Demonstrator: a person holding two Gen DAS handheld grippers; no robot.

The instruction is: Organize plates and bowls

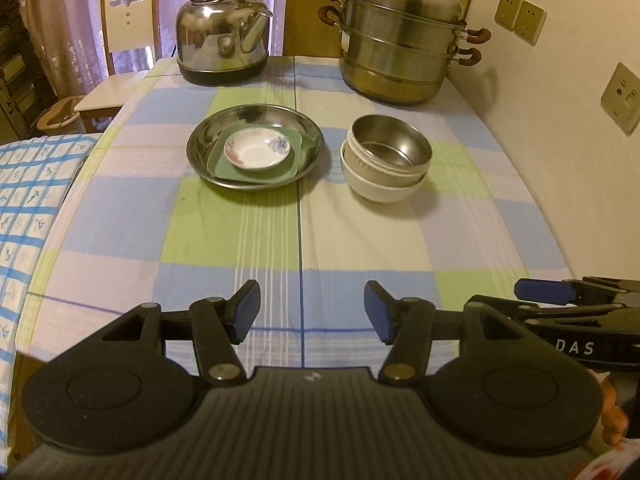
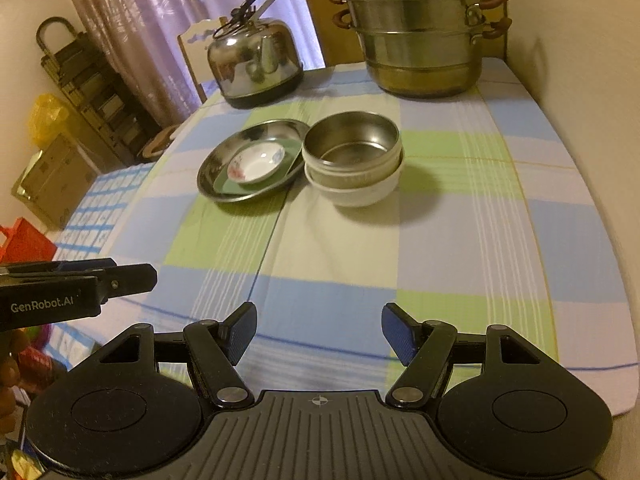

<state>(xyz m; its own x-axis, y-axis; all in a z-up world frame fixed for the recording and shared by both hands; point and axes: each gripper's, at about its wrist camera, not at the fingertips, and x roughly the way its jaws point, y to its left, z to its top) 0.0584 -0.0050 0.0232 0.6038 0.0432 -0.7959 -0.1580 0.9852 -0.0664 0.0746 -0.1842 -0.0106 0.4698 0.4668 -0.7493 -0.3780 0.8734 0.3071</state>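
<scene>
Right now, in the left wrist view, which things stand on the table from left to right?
Kettle → steel plate holding a green dish and a small floral saucer → stacked bowls. The steamer pot stands behind, overlapping the bowls' span.

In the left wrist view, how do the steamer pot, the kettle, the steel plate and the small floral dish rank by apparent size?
1. steamer pot
2. steel plate and kettle: look alike, and the kettle stands farther away
3. small floral dish

The steel bowl (image 1: 390, 144) hides the insides of the white bowls (image 1: 384, 188) under it. The saucer (image 1: 257, 149) covers most of the green plate (image 1: 256, 174). The steamer (image 1: 404, 36) lid's knob is cut off.
</scene>
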